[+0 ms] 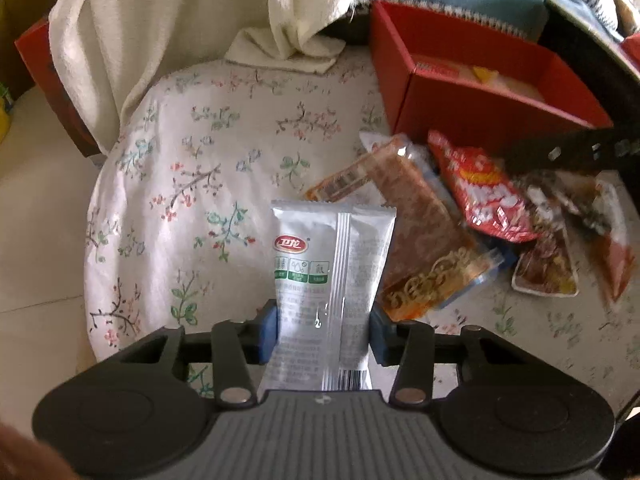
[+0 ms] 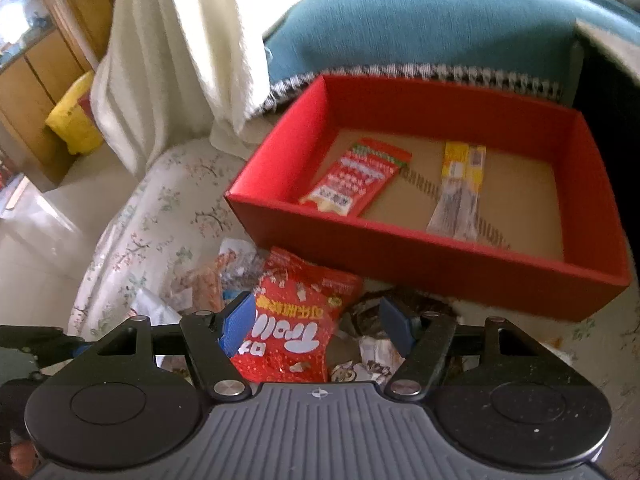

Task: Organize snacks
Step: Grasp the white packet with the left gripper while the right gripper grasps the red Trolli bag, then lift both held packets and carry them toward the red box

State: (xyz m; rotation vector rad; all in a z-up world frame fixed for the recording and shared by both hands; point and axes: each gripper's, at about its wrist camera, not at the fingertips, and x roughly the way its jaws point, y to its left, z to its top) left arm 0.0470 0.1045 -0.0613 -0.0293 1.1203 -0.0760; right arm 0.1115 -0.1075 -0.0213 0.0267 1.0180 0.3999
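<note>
My left gripper [image 1: 323, 330] is shut on a white snack packet [image 1: 320, 280] and holds it upright above the floral cloth [image 1: 180, 184]. To its right lies a pile of snacks: a brown packet [image 1: 420, 232] and a red packet [image 1: 484, 192]. My right gripper [image 2: 316, 326] is open, its blue pads either side of the red packet [image 2: 296, 328] in the pile. The red box [image 2: 460, 268] stands just beyond, holding a red-white packet [image 2: 356, 178] and a yellow packet [image 2: 460, 188]. The box also shows in the left wrist view [image 1: 480, 100].
A white towel [image 1: 160, 40] hangs at the back left. A teal cushion [image 2: 420, 20] lies behind the box. The cloth-covered seat edge drops to a pale floor [image 1: 40, 240] on the left. A yellow bag [image 2: 72, 120] sits by wooden cabinets.
</note>
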